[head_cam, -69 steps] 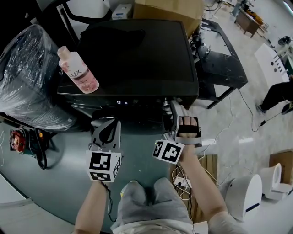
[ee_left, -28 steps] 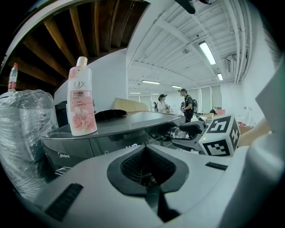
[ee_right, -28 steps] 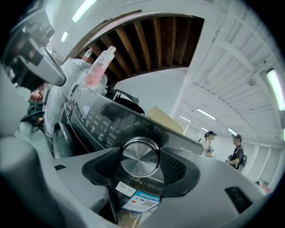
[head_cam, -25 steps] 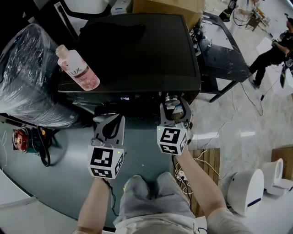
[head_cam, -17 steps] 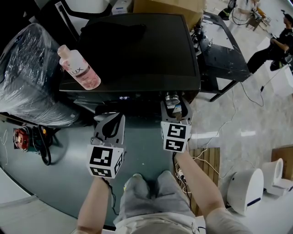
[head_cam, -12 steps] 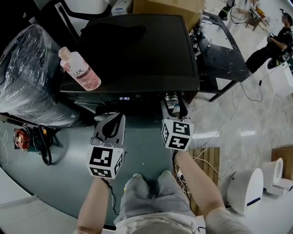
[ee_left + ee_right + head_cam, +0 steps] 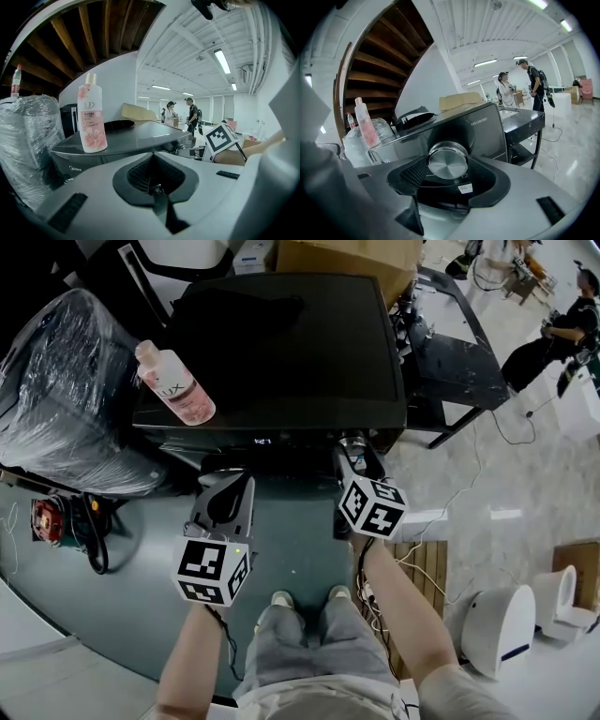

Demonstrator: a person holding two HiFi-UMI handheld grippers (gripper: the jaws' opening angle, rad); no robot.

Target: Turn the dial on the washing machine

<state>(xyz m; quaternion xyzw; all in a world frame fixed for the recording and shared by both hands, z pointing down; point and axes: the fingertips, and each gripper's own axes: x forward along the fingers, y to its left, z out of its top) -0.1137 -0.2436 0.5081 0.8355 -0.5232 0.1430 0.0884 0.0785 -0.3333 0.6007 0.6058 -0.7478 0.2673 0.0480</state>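
Where right tool [image 7: 354, 452] clamps, dial [image 7: 447, 160] between jaws

dial [image 7: 447, 160]: round, brushed metal (silver) | on black washing machine [image 7: 281, 352] front panel

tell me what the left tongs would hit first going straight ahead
Probably the washing machine's front panel, just below its top edge; nothing shows between it and the left tongs, though depth is unclear.

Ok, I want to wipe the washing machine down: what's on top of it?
A pink bottle stands upright near the front left edge of the washing machine, and a black bundle lies toward the back left. What the bundle covers cannot be seen.
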